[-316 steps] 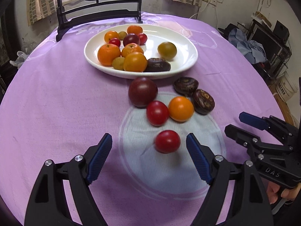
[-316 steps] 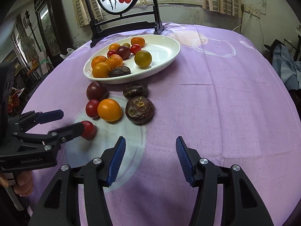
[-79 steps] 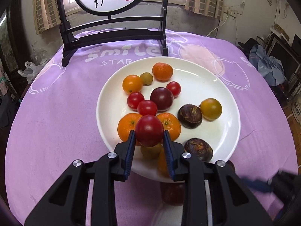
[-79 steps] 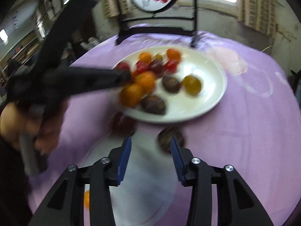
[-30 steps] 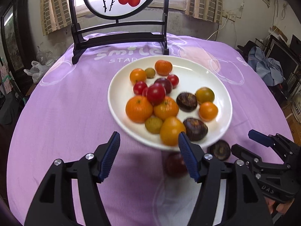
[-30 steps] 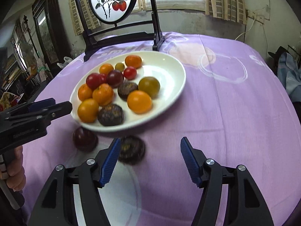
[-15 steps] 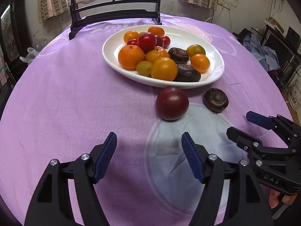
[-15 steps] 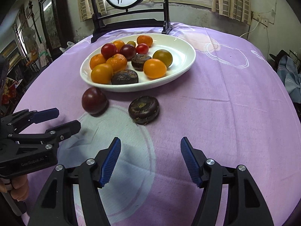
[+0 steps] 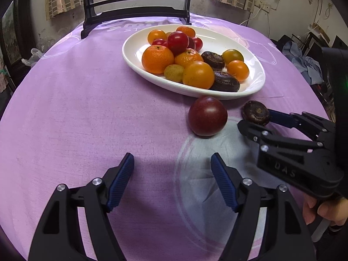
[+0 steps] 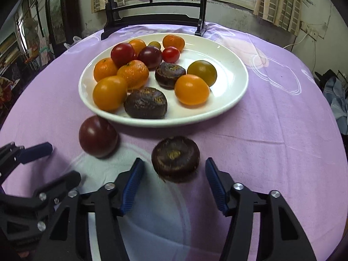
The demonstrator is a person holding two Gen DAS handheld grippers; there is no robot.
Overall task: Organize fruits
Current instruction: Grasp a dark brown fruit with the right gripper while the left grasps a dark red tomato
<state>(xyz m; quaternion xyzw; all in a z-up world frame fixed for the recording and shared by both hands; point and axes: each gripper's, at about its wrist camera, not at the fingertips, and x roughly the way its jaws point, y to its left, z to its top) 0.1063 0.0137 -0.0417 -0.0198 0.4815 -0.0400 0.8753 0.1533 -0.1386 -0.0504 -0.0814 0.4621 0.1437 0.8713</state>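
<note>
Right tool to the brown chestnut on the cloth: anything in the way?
Nothing visible. The right tool is open, and the water chestnut sits just ahead of its fingertips with only bare purple cloth around it. The dark red tomato lies off to the left, and the plate is beyond.

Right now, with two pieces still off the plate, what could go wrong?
The right gripper is open around the brown fruit; closing off-centre could squirt it out. The dark tomato sits against the plate rim, so the left gripper may knock the plate. The grippers are close and could collide.
</note>
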